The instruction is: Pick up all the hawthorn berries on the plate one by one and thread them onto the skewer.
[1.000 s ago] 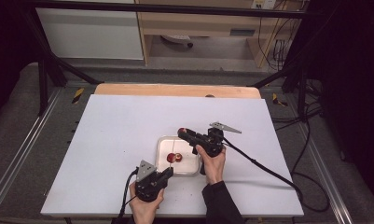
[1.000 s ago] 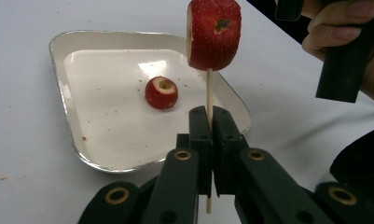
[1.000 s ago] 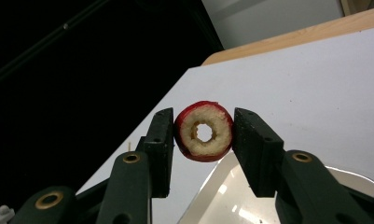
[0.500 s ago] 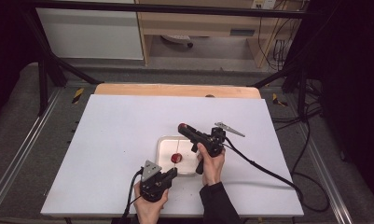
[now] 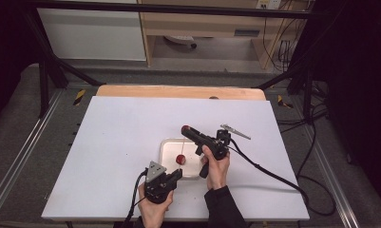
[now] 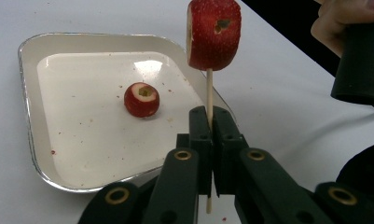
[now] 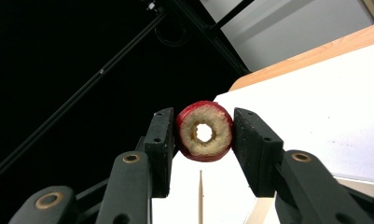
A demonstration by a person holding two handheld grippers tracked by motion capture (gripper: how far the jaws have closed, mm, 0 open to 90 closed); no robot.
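My left gripper [image 6: 209, 128] is shut on a thin wooden skewer [image 6: 209, 88] that stands upright, with a red cored fruit piece [image 6: 213, 33] threaded on it. In the high view this gripper [image 5: 178, 173] sits at the near edge of the white tray [image 5: 166, 147], and the skewer [image 5: 183, 145] rises over it. A second red fruit piece [image 6: 141, 99] lies in the tray [image 6: 35, 93]. My right gripper [image 7: 204, 137] is shut on a red ring-shaped fruit slice [image 7: 204, 131] with a hole through its middle, held just above the skewer's tip [image 7: 200, 196]. The right gripper [image 5: 185, 129] hovers over the tray's far side.
The white table top [image 5: 121, 128] has a wooden strip [image 5: 178, 91] along its far edge. The right gripper's cable [image 5: 269, 173] trails to the right across the table. Dark frame rails and grey floor surround the table.
My left gripper has shifted a little to the right toward the tray with the skewer in it. The right gripper has held still with its slice.
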